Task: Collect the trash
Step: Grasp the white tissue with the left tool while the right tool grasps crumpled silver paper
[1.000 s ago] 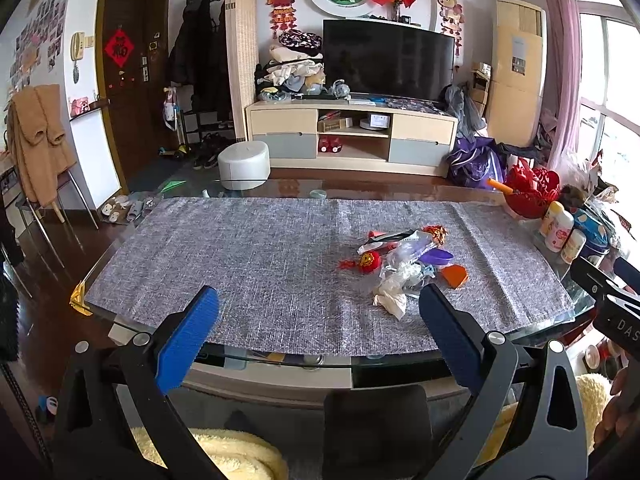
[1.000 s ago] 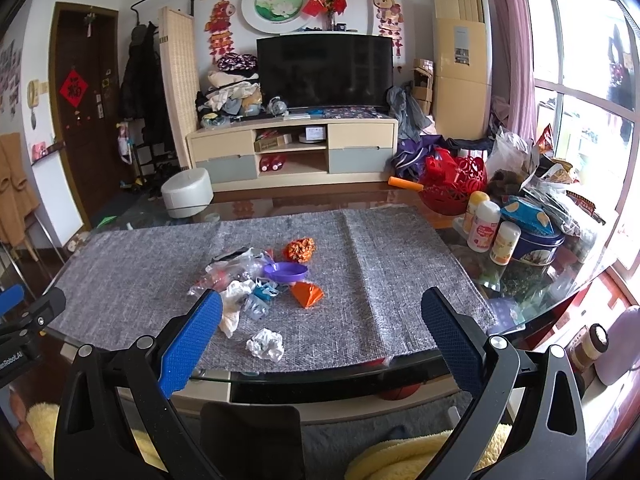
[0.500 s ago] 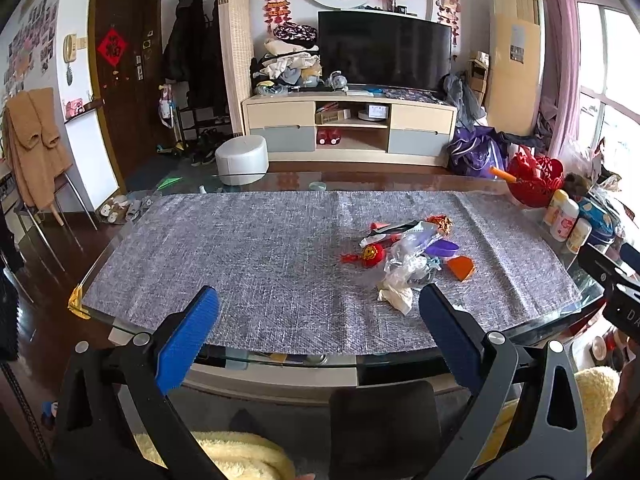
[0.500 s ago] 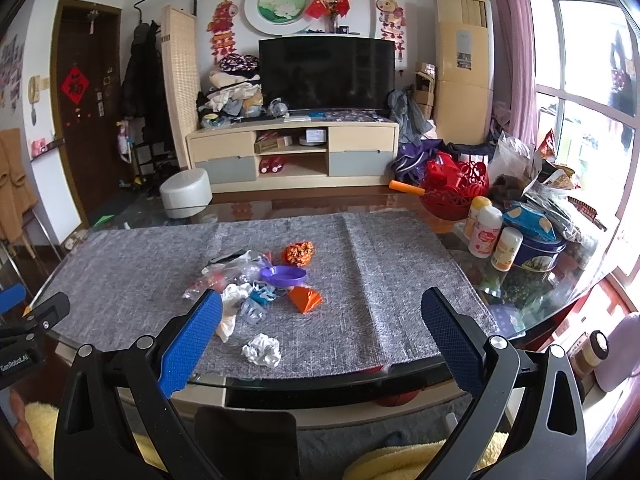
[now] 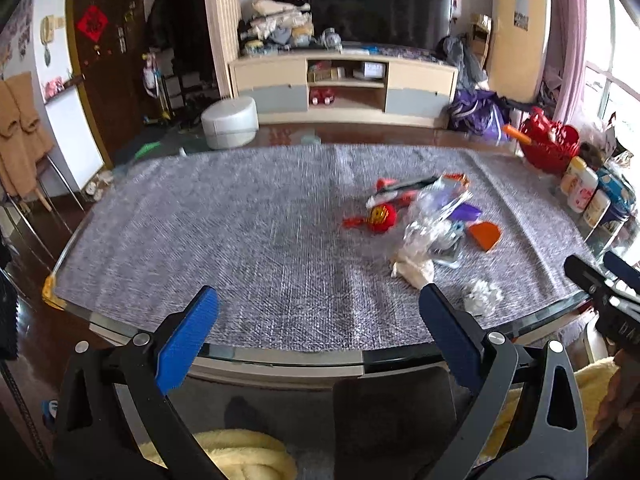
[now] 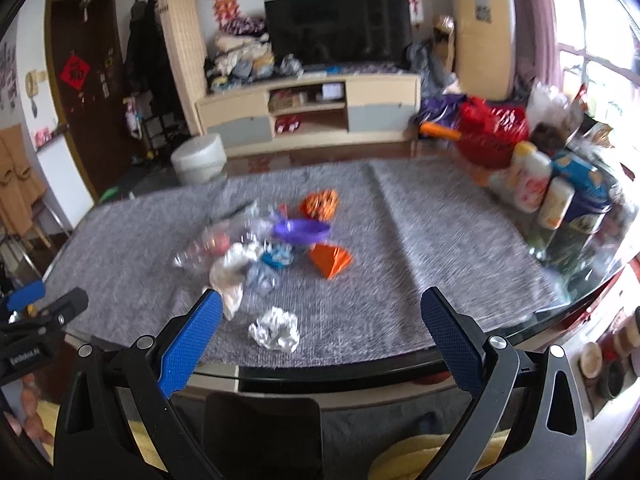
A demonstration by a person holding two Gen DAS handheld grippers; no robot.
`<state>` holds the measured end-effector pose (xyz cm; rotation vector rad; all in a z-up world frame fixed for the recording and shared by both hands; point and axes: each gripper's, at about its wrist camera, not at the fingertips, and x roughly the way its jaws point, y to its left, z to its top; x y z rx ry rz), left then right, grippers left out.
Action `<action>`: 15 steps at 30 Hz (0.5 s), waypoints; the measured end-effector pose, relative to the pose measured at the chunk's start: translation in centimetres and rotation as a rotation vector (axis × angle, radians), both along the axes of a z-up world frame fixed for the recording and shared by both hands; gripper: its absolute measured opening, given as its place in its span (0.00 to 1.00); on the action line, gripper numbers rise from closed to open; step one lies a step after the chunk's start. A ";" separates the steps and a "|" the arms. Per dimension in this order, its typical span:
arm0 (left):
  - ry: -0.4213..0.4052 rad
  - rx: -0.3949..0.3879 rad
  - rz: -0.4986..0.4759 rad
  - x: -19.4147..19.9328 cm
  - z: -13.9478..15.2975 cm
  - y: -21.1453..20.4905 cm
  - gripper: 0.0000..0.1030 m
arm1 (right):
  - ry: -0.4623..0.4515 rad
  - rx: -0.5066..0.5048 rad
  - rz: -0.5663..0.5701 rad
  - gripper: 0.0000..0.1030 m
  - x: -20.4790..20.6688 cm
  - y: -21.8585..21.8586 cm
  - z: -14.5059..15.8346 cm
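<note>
Grey table mat point(image 6: 420, 240) bearing a trash pile point(image 6: 264, 240); a crumpled white wad point(image 6: 275, 329) lies just ahead, between the spread, slightly closing right gripper point(image 6: 320, 312) jaws; left gripper point(image 5: 318, 308) spread, empty.

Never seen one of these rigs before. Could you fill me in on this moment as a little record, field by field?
Surface: grey cloth on a glass table
Trash: pile mid-cloth; crumpled white wad nearest the edge
Left gripper: open, empty
Right gripper: open, empty; jaws just closing slightly
Beside the cloth: bottles, red basket
</note>
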<state>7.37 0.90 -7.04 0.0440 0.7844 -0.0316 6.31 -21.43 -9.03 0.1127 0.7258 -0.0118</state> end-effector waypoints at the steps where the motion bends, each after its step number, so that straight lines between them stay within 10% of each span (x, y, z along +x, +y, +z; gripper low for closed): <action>1: 0.017 0.005 -0.005 0.6 -0.7 -0.1 0.92 | 0.024 0.006 0.021 0.85 0.6 0.3 -0.9; 9: 0.105 0.023 -0.056 3.3 -4.0 -0.8 0.79 | 0.160 0.018 0.133 0.55 3.7 2.6 -5.8; 15: 0.167 0.000 -0.102 5.0 -6.2 -2.0 0.72 | 0.220 0.031 0.156 0.51 5.5 3.0 -7.8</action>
